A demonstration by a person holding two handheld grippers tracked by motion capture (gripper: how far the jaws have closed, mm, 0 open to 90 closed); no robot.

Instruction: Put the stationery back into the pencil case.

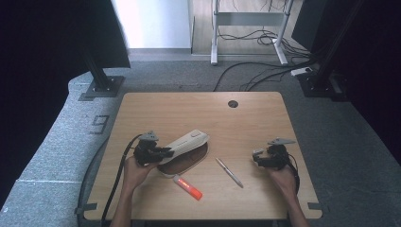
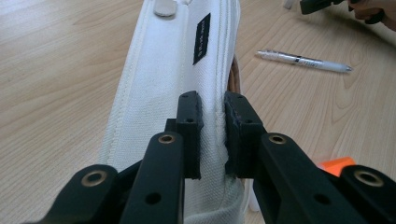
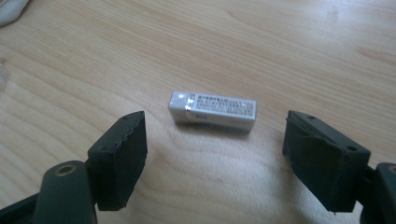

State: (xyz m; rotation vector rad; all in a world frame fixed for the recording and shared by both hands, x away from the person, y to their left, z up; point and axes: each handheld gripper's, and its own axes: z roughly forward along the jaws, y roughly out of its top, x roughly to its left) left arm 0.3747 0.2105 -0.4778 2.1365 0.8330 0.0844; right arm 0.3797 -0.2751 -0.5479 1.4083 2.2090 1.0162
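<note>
One pale wood-grain surface (image 1: 246, 118) carries all. At its centre the left gripper (image 2: 212, 135) pinches the woven white canvas pouch (image 1: 188, 141) between narrow fingers. A slim silver pen (image 1: 229, 172) lies toward five o'clock, a tubular orange marker (image 1: 188, 187) at six. At four o'clock a small boxy eraser (image 3: 212, 111) sits before the right gripper (image 3: 215, 158), fingers wide.

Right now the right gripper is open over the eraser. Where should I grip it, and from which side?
Grip the eraser across its short width at mid-length, coming straight down from above. It lies flat on the table, and in the right gripper view its long axis runs jaw to jaw, so the right gripper should probably turn a quarter turn first. The sleeved middle gives flat parallel sides.
</note>
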